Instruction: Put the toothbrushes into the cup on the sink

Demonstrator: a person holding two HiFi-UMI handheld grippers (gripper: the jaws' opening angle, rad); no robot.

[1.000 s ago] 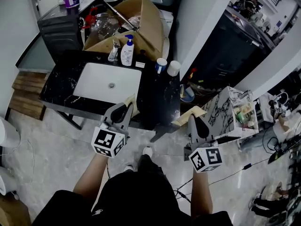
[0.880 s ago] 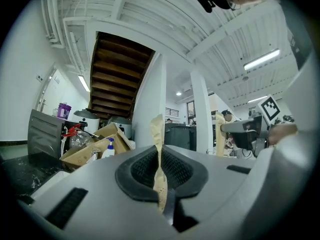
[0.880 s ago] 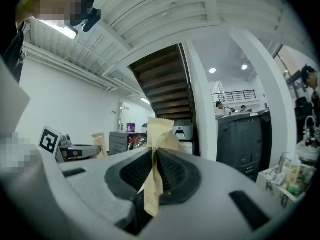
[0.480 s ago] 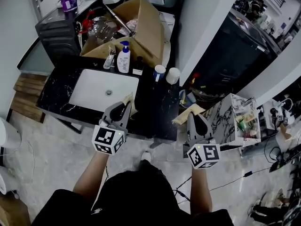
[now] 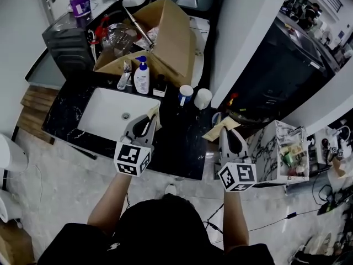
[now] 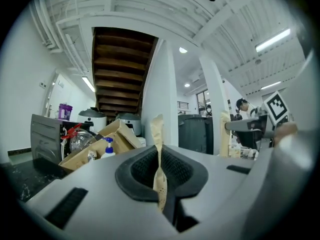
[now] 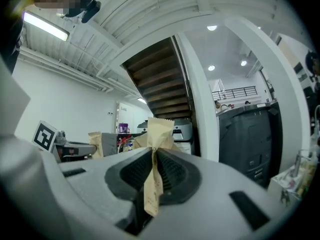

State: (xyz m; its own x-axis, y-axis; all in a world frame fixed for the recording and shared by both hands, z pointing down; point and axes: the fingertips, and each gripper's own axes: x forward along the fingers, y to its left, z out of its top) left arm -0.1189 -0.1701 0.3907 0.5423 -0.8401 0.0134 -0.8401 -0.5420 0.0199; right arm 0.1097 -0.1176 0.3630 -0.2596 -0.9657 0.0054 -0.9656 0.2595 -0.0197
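**Two paper packets, each pinched in a hand-held gripper, pointing ahead**

The left hand-held gripper (image 5: pixel 145 118) was shut narrow on the left packet (image 6: pixel 158 134). This was a slim tan paper sleeve whose long axis ran along the jaws, with its free end poking past the tips. The right hand-held gripper (image 5: pixel 227 132) was likewise clamped on the right packet (image 7: pixel 159 131). That one was crumpled at the pinch and flared wider at its far end, which leaned ahead and a little to that gripper's left.

Both sleeves were beige with small dark print, too fine to read. The paper hid whatever was inside, so no brush head or handle could be made out.

The blue cup (image 5: pixel 186 94) and white cup (image 5: pixel 203 98) stood upright on the black table (image 5: pixel 176 137), ahead of the tips and between the two grippers. The sink (image 5: pixel 102 112) lay ahead-left of the left one.
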